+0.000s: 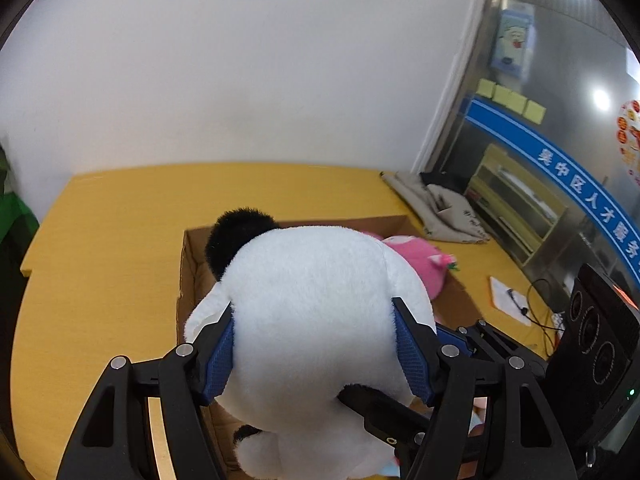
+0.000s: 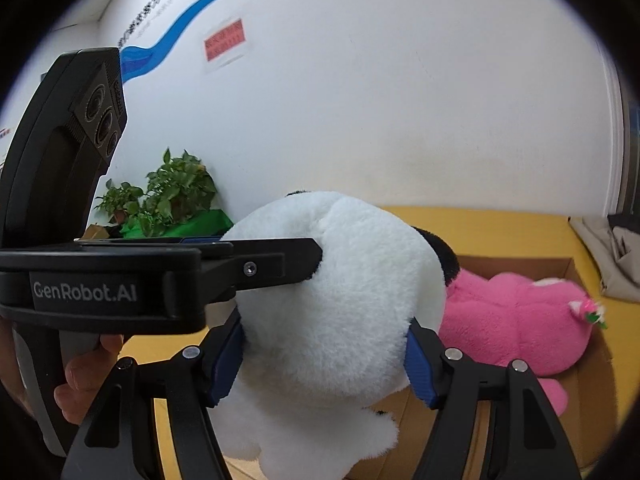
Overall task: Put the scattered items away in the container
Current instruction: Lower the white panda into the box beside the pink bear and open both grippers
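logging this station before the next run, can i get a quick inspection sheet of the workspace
Surface: yellow table, bare at left.
Job's things: white plush held over the cardboard box; pink plush already lies inside.
Clutter: grey cloth bag and paper sheet on the table.
Grippers: left gripper and right gripper both clamp the white plush.
Cables: black cable across the paper.
Surroundings: white wall, potted plant, wooden shelf.

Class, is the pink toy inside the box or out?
Inside: the pink toy lies within the box walls, beside the held white toy.
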The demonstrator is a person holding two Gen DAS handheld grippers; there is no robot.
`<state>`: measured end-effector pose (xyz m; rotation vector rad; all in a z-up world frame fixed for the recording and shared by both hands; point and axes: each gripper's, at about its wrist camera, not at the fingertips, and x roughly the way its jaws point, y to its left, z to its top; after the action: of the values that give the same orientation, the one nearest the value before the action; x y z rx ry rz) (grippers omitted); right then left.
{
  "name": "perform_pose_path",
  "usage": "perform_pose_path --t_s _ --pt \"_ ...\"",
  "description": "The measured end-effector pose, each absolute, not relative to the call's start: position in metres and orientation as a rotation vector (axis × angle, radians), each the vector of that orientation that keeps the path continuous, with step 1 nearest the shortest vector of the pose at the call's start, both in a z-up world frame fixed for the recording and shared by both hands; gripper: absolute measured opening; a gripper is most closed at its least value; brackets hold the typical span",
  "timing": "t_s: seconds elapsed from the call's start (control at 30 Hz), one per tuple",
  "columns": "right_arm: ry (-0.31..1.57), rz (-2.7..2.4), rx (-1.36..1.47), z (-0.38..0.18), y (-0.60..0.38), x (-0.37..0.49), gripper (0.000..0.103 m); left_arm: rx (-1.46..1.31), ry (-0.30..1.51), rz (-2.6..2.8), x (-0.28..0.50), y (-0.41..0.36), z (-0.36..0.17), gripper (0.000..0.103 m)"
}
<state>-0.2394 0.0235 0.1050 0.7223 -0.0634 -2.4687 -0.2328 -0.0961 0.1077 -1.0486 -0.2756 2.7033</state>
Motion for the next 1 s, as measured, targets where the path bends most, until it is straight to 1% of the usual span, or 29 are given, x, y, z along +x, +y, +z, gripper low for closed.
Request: perform_pose_path --t_s 0.17,0.33,0.47,0.53,0.63,0.7,0.8,0.83,0.87,0.9,1.0 --pt "-0.110 -2.423 0.876 0.051 0.002 -0.267 0.069 -1.181 -0.377 2.677 -0.248 -0.114 0.054 0.074" --pt "-0.136 -2.413 0.925 0.029 -0.010 -0.278 0.069 -1.205 -0.483 2.663 -0.259 -0.128 0.029 0.074" --pt "-0.131 -2.413 0.933 0.025 -0.016 -0.288 0.069 -1.213 -0.449 2.678 -0.267 -0.130 0.027 0.074" --pt "-0.105 -2.413 0.951 0.019 -0.009 -0.289 0.069 -1.254 -0.389 2.675 -0.276 -0.127 0.020 0.075" --pt "-0.030 -2.408 1.048 -0.006 -0.018 -0.292 0.069 -1.313 -0.290 2.674 -0.275 -0.125 0.004 0.078" --pt "0.006 -2.422 1.040 -0.013 -0.022 -0.285 0.069 -1.293 -0.326 2.670 -0.271 -0.132 0.004 0.079" --pt "-0.035 -2.398 1.071 -0.008 -0.020 -0.281 0.072 -1.296 -0.359 2.662 -0.265 -0.139 0.007 0.080" --pt "-0.044 -2.388 1.083 -0.007 -0.020 -0.279 0.076 -1.296 -0.353 2.668 -0.261 -0.138 0.007 0.081" --pt "-0.054 -2.377 1.095 -0.006 -0.019 -0.278 0.078 -1.295 -0.351 2.677 -0.259 -0.138 0.007 0.083" --pt "-0.062 -2.368 1.106 -0.007 -0.018 -0.275 0.082 -1.292 -0.354 2.689 -0.256 -0.137 0.008 0.085" --pt "-0.090 -2.340 1.126 -0.006 -0.009 -0.263 0.083 -1.250 -0.392 2.725 -0.240 -0.133 0.019 0.087"
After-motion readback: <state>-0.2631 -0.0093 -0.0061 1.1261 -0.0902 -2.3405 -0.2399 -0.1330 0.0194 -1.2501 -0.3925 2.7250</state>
